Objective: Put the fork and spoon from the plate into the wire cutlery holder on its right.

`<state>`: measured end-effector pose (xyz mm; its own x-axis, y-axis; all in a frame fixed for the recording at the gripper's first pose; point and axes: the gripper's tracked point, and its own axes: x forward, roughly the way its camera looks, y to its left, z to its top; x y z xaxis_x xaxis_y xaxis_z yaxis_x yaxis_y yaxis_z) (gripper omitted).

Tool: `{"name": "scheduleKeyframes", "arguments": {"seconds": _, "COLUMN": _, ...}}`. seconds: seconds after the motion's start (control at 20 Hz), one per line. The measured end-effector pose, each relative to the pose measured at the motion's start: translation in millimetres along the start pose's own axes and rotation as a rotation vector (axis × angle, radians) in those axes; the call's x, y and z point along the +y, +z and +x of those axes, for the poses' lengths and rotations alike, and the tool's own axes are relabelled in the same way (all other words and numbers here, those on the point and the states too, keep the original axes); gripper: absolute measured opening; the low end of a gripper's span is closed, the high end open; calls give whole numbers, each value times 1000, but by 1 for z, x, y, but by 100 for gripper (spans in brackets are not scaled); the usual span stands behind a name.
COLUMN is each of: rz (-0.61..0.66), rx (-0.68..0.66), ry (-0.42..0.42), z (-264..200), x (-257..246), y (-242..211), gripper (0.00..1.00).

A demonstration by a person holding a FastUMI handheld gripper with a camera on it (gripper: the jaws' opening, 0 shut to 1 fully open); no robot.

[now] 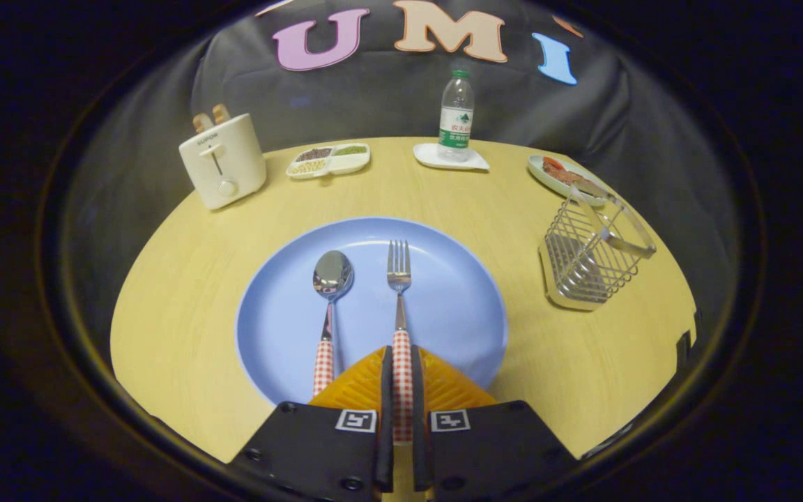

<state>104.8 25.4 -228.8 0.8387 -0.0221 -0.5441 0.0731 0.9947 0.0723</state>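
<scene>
On the far left of the table (185,293) a toaster (224,162) carries small writing too fine to read, and the label on the water bottle (456,115) further right cannot be read off either. On the blue plate (457,307) the spoon (328,307) lies left of the fork (399,314), whose checked handle sits between the fingers of the gripper (401,380), jaws closed to a narrow slot on it. The step in hand looks like gripping the fork; next it needs lifting and carrying right to the wire cutlery holder (593,258), entering from above.
</scene>
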Motion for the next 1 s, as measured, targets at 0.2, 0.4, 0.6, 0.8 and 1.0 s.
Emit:
{"name": "scheduleKeyframes", "arguments": {"seconds": 0.2, "rz": 1, "rx": -13, "ry": -18, "z": -2, "x": -8, "y": 2, "gripper": 8}}
{"name": "scheduleKeyframes", "arguments": {"seconds": 0.4, "rz": -3, "rx": -17, "ry": -44, "z": -10, "x": -17, "y": 8, "gripper": 7}}
{"name": "scheduleKeyframes", "arguments": {"seconds": 0.6, "rz": -30, "rx": 8, "ry": -45, "z": -25, "x": -16, "y": 19, "gripper": 7}}
{"name": "scheduleKeyframes", "arguments": {"seconds": 0.8, "rz": -33, "rx": 53, "ry": -118, "z": -51, "x": -27, "y": 44, "gripper": 7}}
{"name": "scheduleKeyframes", "arguments": {"seconds": 1.0, "rz": 50, "rx": 84, "ry": -180, "z": -82, "x": -36, "y": 80, "gripper": 7}}
